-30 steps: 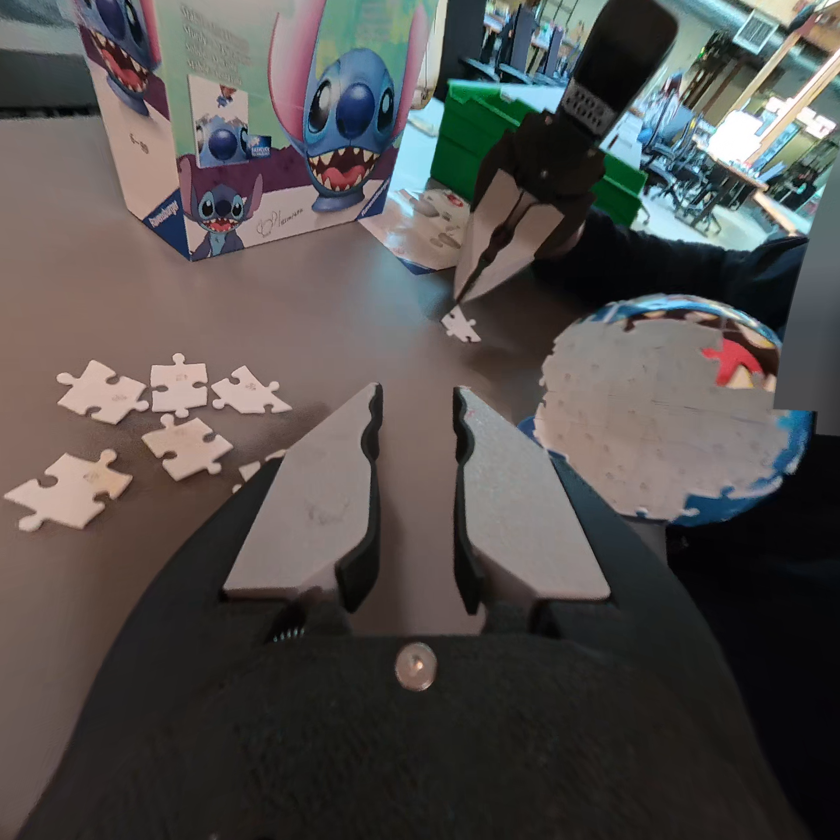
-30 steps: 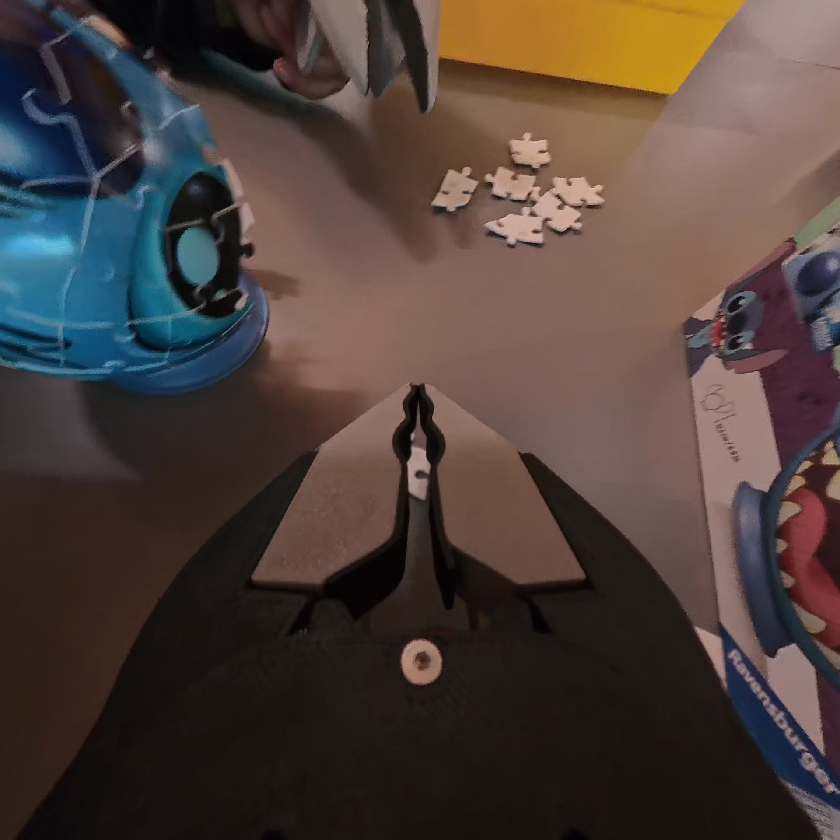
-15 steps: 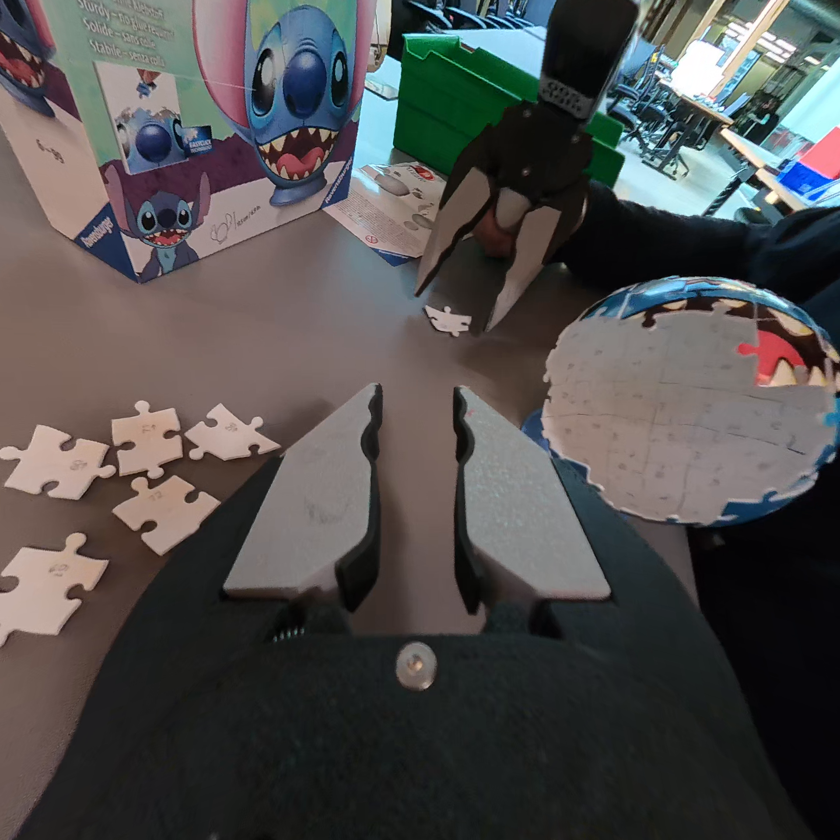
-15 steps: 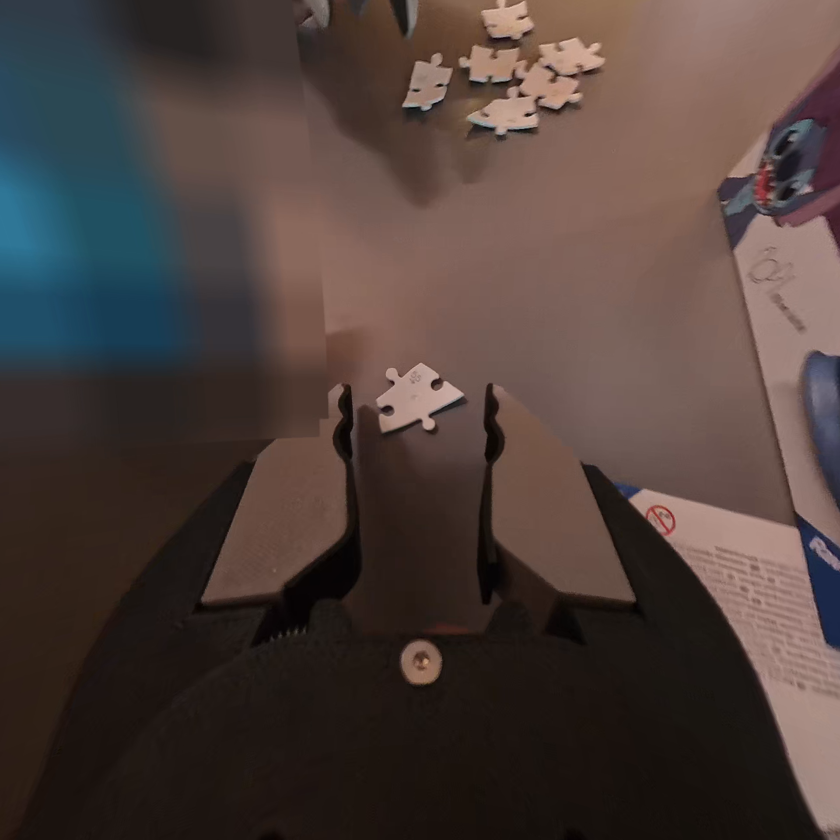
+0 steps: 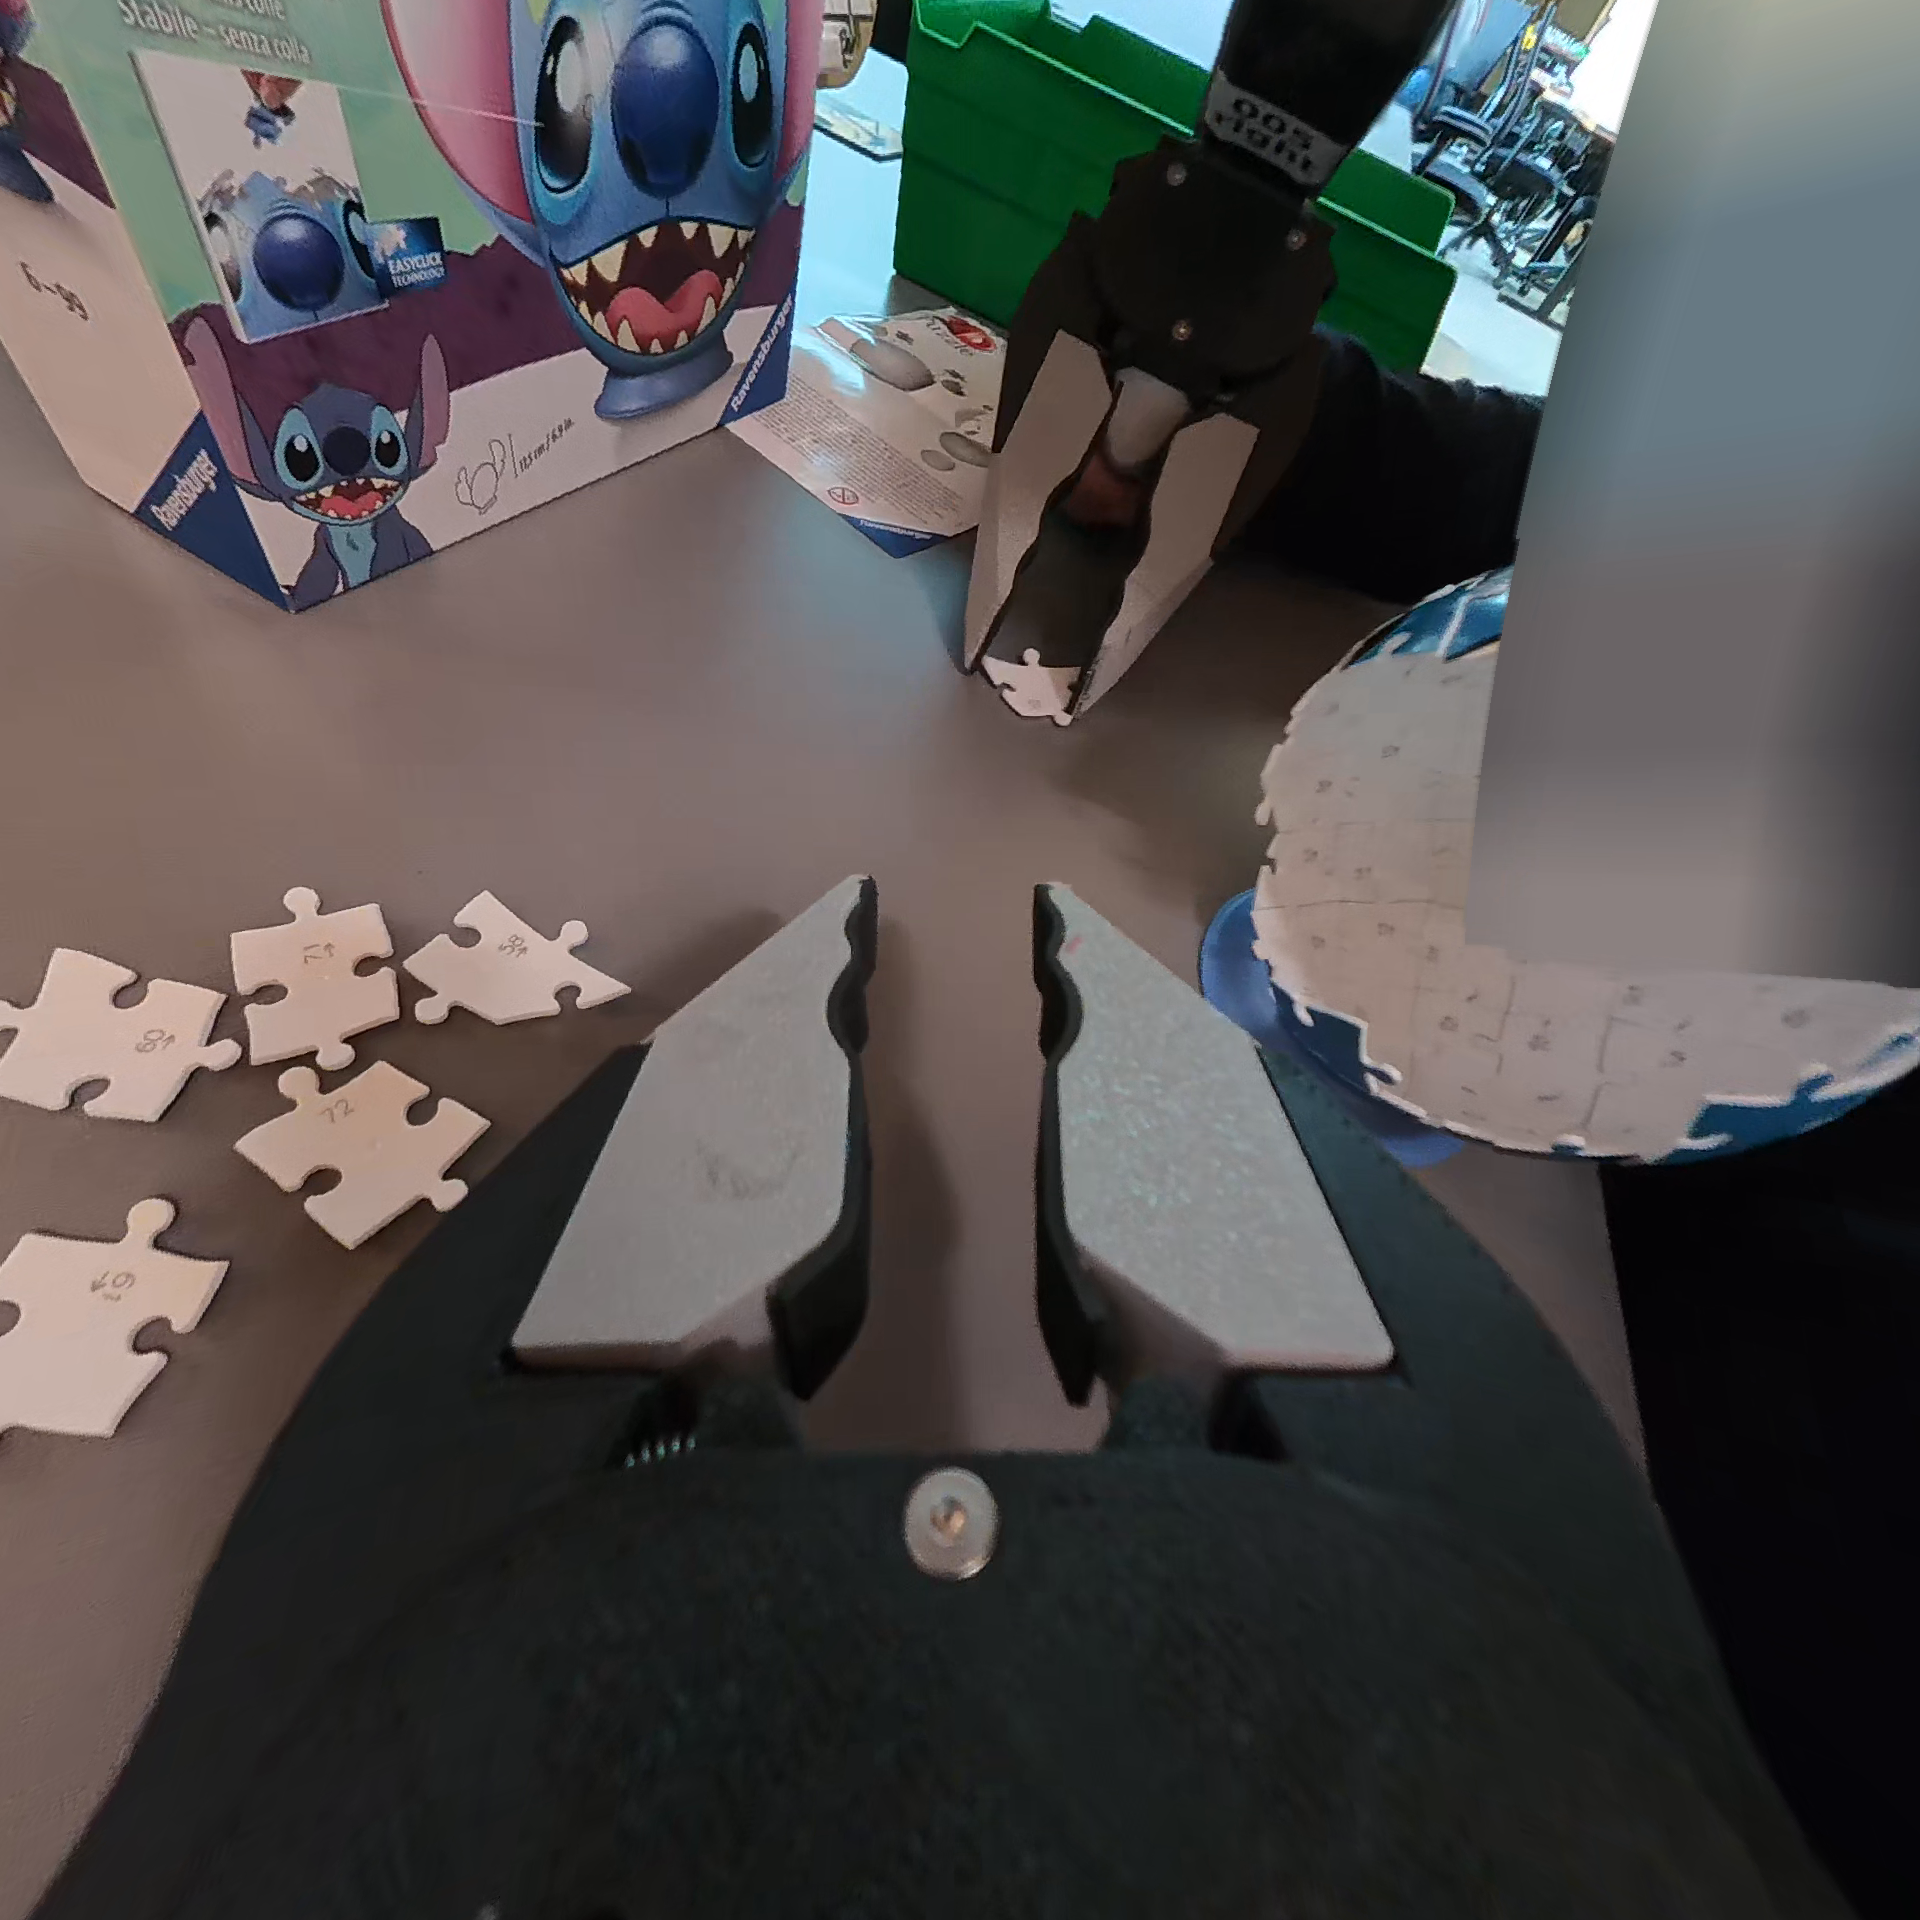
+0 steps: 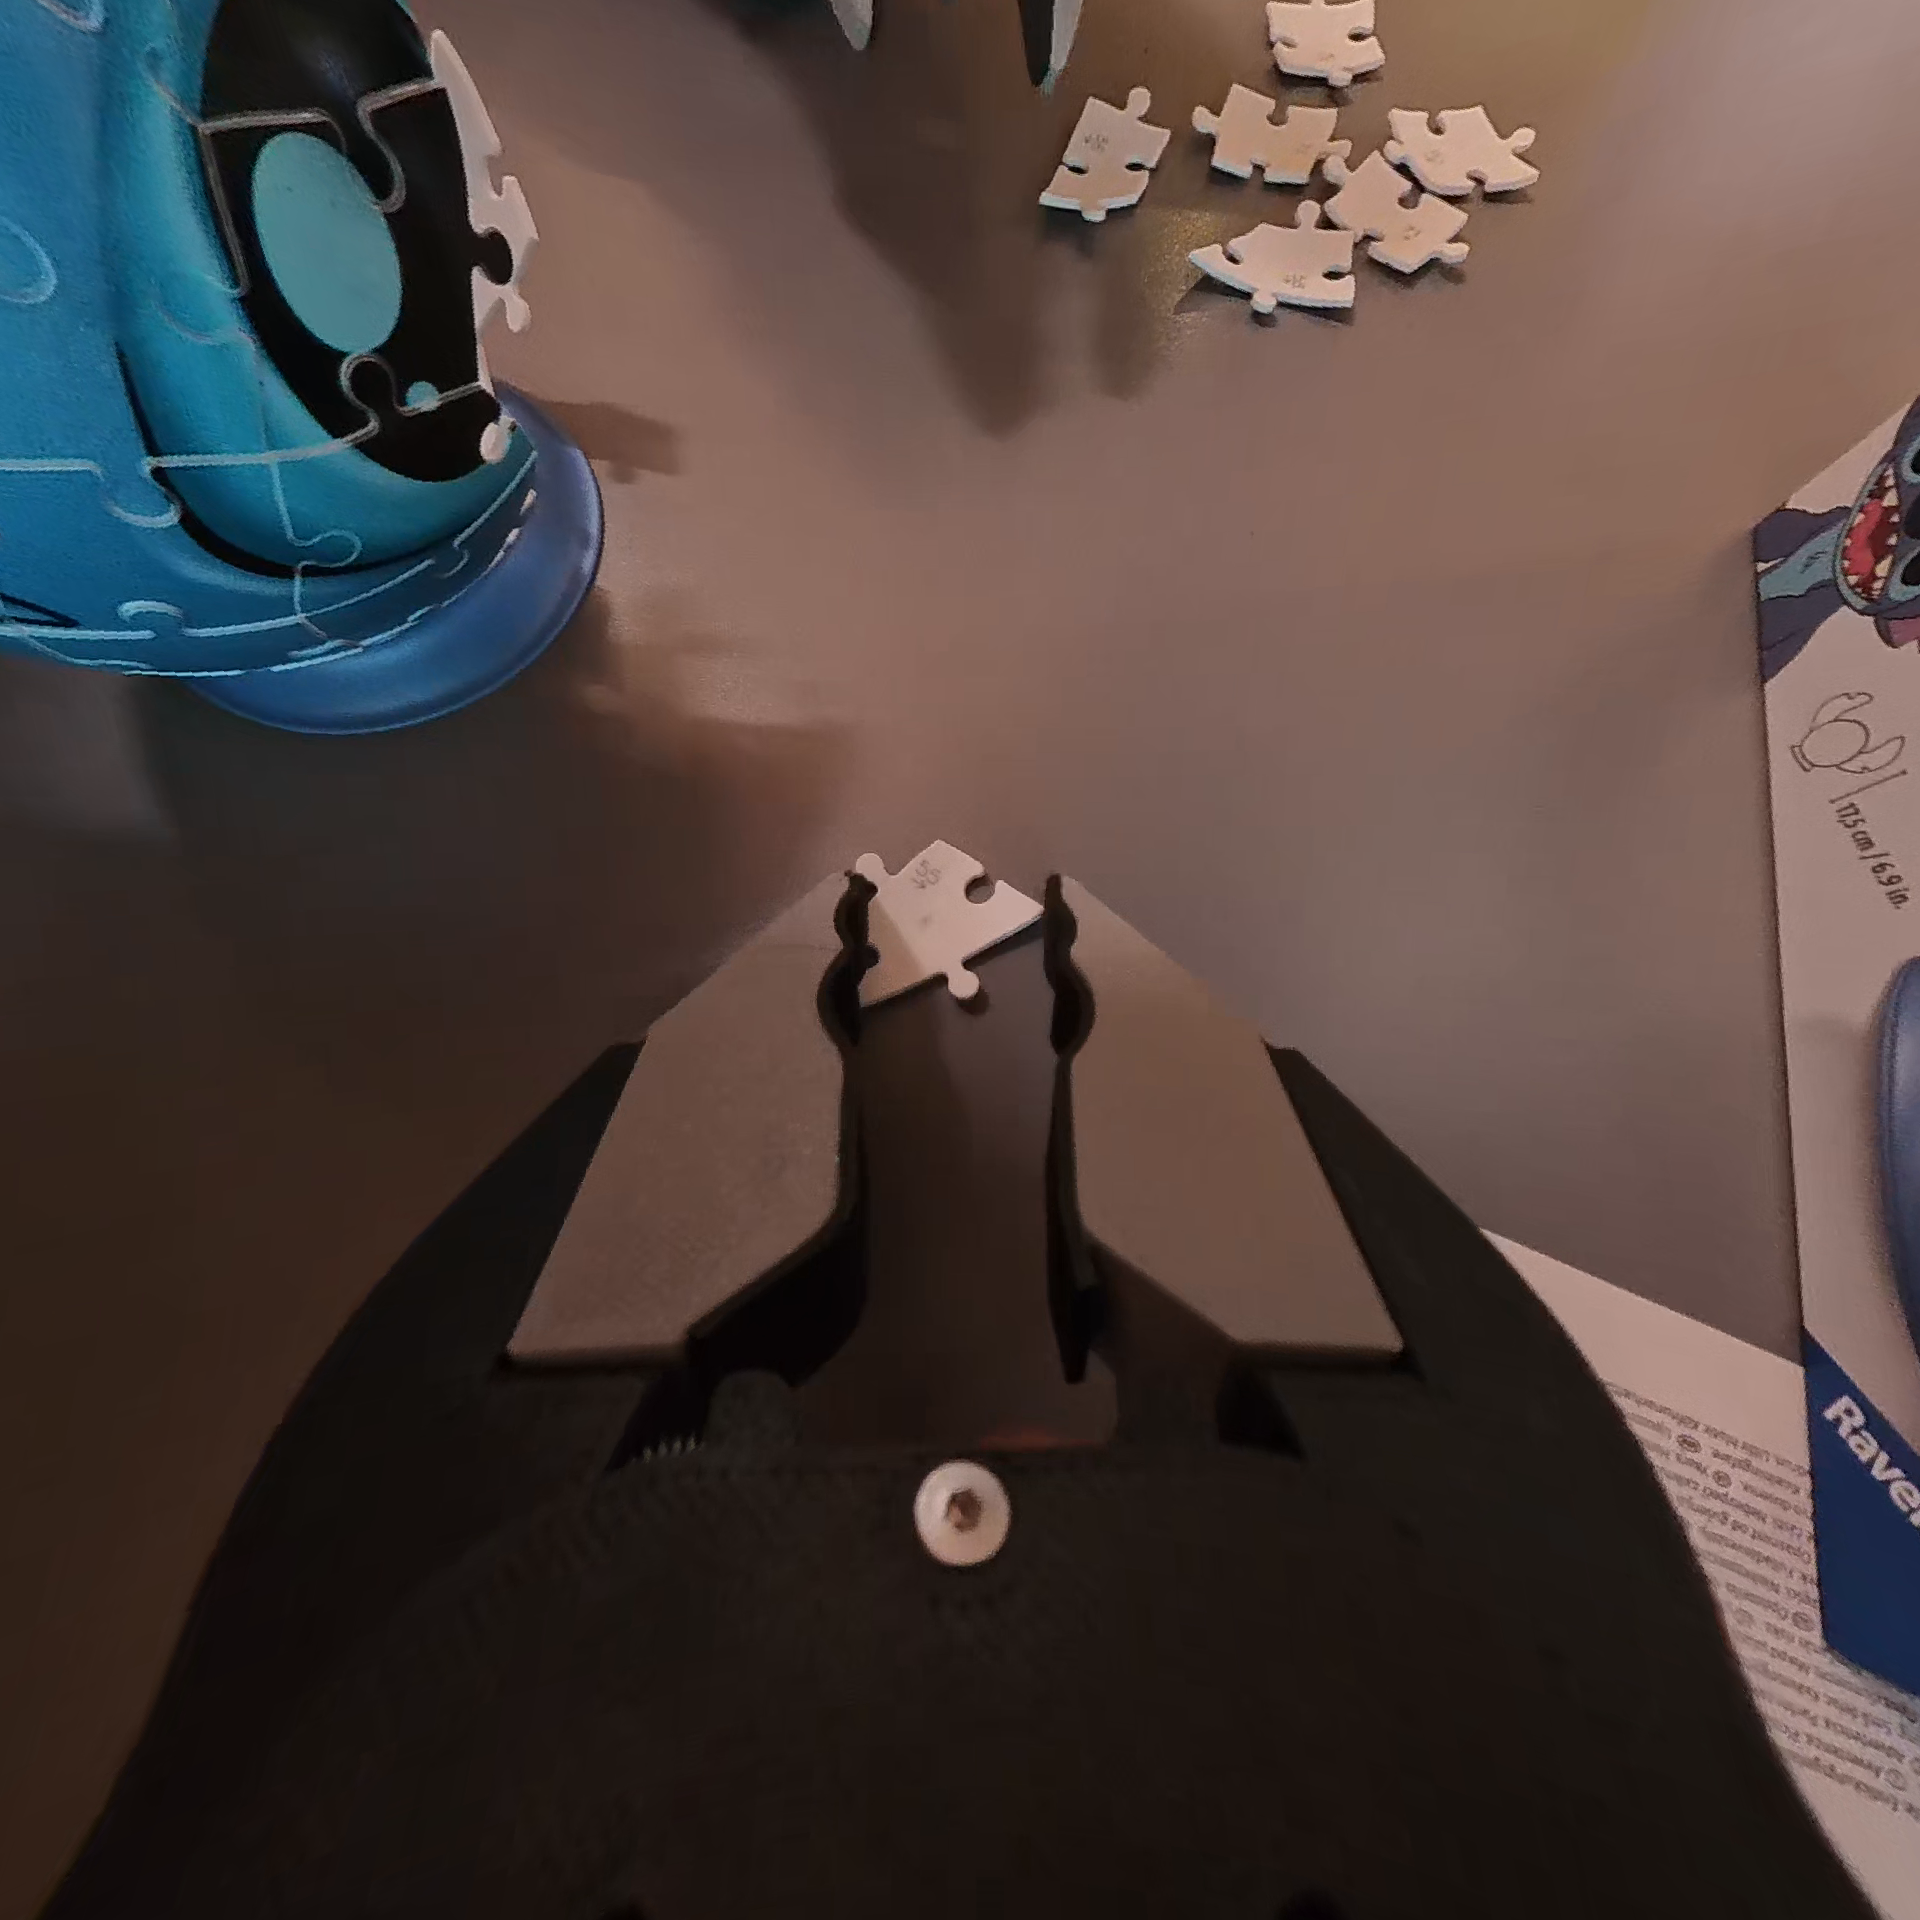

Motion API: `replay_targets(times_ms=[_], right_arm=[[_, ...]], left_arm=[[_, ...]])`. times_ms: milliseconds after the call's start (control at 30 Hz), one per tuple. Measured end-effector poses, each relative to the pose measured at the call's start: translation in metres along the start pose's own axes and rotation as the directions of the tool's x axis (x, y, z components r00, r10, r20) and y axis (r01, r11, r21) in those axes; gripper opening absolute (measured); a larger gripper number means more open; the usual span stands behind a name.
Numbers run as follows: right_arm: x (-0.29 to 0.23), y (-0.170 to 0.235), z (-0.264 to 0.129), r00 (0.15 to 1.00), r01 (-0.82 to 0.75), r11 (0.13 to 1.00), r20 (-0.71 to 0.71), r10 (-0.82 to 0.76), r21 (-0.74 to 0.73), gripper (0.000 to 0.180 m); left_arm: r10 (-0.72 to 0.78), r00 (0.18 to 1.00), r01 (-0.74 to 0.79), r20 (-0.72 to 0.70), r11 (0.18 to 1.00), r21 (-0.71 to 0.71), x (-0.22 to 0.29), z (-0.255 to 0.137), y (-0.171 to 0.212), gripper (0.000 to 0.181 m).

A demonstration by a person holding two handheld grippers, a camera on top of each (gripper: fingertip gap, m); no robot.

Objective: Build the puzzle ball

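The part-built puzzle ball (image 5: 1382,935) rests on its blue stand (image 5: 1242,997) at the right, its white inside facing me; in the right wrist view its blue outside (image 6: 156,364) is at the left. My right gripper (image 6: 953,894) has its tips down at the table, closed in on both sides of one white puzzle piece (image 6: 940,920). The left wrist view shows that gripper (image 5: 1029,691) and the piece (image 5: 1031,694) farther off. My left gripper (image 5: 951,904) is open and empty above the table. Several loose white pieces (image 5: 364,1143) lie to its left.
The puzzle box (image 5: 416,260) stands at the back left, with a leaflet (image 5: 883,436) and a green bin (image 5: 1039,187) behind. In the right wrist view the box (image 6: 1839,727) and leaflet (image 6: 1714,1558) are at the right and the loose pieces (image 6: 1299,177) are far ahead. My right fingertips sit around 15 cm from my left ones.
My right gripper let go of the piece, opened wide, then came down and narrowed around it on the table. My left gripper stayed open and shifted slightly.
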State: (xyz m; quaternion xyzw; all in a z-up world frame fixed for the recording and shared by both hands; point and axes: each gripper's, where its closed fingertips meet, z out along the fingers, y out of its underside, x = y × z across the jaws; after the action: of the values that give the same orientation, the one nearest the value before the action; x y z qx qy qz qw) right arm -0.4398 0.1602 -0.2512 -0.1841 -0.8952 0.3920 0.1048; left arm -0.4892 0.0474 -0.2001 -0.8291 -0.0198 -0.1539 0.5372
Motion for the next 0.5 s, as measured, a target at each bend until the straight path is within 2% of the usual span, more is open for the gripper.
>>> replay_targets(times_ms=[67, 133, 233, 300, 333, 367, 433, 500], right_arm=[[0.005, -0.001, -0.001, 0.999, -0.006, 1.000, -0.035, 0.006, 0.003, 0.030], [0.008, -0.008, -0.004, 0.999, 0.006, 0.999, -0.054, -0.003, 0.048, 0.004], [0.016, -0.015, -0.004, 0.997, -0.010, 0.997, -0.071, 0.015, 0.075, 0.000], [0.027, -0.004, -0.001, 0.992, -0.041, 0.999, -0.118, 0.042, 0.007, 0.006], [0.027, -0.003, -0.003, 0.992, -0.044, 0.999, -0.119, 0.044, 0.001, 0.013], [0.026, -0.006, -0.007, 0.992, -0.051, 0.998, -0.116, 0.053, 0.022, 0.013], [0.025, -0.013, -0.018, 0.989, -0.085, 0.993, -0.111, 0.093, 0.077, 0.017], [0.019, -0.013, -0.026, 0.990, -0.113, 0.990, -0.080, 0.120, 0.080, 0.035]], left_arm=[[-0.037, 0.999, 0.037, -0.018, 0.999, -0.001, -0.001, 0.001, -0.001, 0.028], [-0.075, 0.997, 0.075, -0.028, 0.997, 0.003, -0.003, 0.006, -0.005, 0.028], [-0.106, 0.994, 0.104, -0.029, 0.993, -0.061, -0.005, 0.022, -0.006, 0.028], [-0.064, 0.998, 0.063, -0.002, 0.989, -0.131, -0.007, 0.032, 0.003, 0.028], [-0.038, 0.999, 0.038, 0.007, 0.987, -0.158, -0.008, 0.035, 0.010, 0.028], [-0.037, 0.999, 0.037, -0.001, 0.982, -0.183, -0.006, 0.036, 0.014, 0.029], [-0.028, 0.999, 0.025, -0.015, 0.987, -0.159, -0.002, 0.034, 0.011, 0.029], [-0.043, 0.999, 0.040, -0.021, 0.991, -0.125, -0.001, 0.030, 0.008, 0.028]])
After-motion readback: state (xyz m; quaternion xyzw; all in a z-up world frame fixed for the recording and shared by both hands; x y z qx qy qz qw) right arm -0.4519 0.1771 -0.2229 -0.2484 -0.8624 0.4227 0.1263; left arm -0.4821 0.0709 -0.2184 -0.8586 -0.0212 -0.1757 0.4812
